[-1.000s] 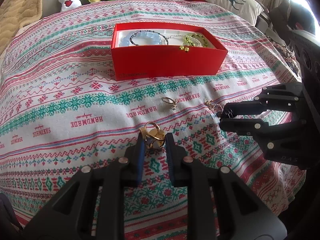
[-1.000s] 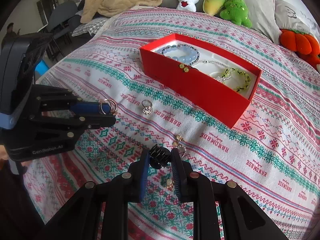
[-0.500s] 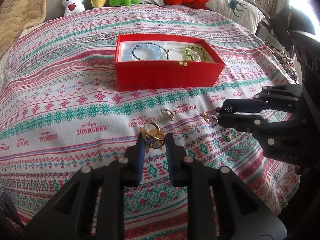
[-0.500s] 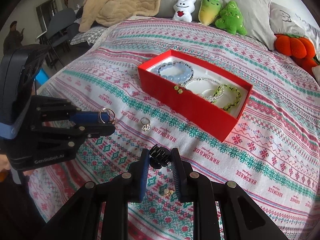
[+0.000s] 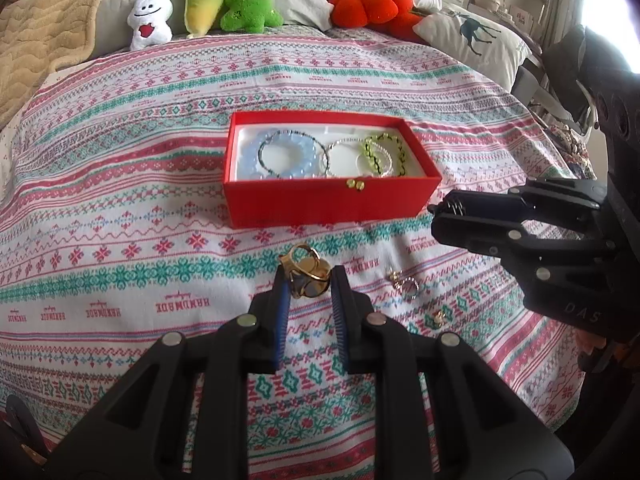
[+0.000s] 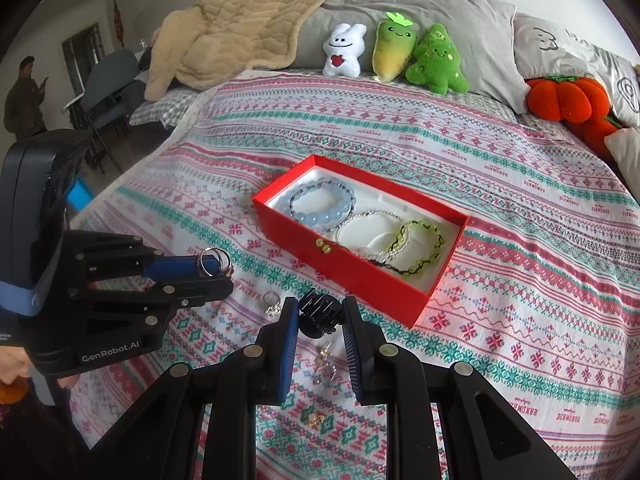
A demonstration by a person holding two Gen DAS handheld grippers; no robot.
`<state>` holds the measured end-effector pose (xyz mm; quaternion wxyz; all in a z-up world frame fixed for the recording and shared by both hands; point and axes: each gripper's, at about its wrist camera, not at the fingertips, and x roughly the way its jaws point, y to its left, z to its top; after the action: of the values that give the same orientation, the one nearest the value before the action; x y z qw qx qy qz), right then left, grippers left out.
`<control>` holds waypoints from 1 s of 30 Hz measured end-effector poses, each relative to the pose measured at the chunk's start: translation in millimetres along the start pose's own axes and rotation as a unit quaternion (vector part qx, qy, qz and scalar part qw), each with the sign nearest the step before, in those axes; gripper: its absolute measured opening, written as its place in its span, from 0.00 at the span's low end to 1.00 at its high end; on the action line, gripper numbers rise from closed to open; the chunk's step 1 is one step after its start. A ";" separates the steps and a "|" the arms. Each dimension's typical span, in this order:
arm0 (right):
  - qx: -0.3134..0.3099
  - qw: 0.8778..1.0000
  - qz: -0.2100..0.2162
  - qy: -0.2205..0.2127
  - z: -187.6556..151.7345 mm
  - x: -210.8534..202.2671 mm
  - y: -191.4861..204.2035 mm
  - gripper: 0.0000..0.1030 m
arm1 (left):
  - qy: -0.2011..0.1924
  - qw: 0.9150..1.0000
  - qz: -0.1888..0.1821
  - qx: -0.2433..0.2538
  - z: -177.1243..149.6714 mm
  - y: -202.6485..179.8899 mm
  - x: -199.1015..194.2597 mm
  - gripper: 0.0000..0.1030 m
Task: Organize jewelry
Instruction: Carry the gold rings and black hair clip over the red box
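Note:
My left gripper (image 5: 307, 280) is shut on a gold ring (image 5: 305, 271), held above the bedspread in front of the red jewelry box (image 5: 328, 204). The ring also shows in the right wrist view (image 6: 214, 262). My right gripper (image 6: 320, 314) is shut on a small black hair claw (image 6: 320, 314), also lifted, near the box's front side (image 6: 360, 280). The box holds a blue bead bracelet (image 5: 286, 154), a silver one (image 5: 344, 156) and a green one (image 5: 384, 154).
Loose small pieces lie on the patterned bedspread: a silver ring (image 6: 272, 304), a ring and earring (image 5: 404, 282), a gold stud (image 5: 438, 318). Plush toys (image 5: 200, 4) and pillows line the far edge. A person (image 6: 24, 98) stands far left.
Both grippers have risen and drawn back from the bedspread, each keeping its piece. The box now sits lower and more fully in both views.

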<state>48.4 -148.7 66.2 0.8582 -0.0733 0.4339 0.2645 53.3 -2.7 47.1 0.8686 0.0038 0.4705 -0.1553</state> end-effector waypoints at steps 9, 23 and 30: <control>0.009 1.000 -0.006 -0.016 14.8 -3.3 -6.0 0.22 | -0.014 1.000 -0.001 -0.004 21.0 -4.2 -1.2 0.21; 0.047 0.998 -0.014 -0.032 39.2 4.0 -28.4 0.22 | -0.032 0.999 0.006 -0.024 51.2 -1.4 10.5 0.21; 0.062 0.998 -0.019 -0.024 46.0 17.2 -40.4 0.22 | -0.034 0.999 0.002 -0.041 64.5 4.9 21.2 0.21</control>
<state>110.1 -159.9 76.7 0.8760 -0.0218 0.4274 0.2223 118.0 -13.5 65.1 0.8840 -0.0363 0.4463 -0.1343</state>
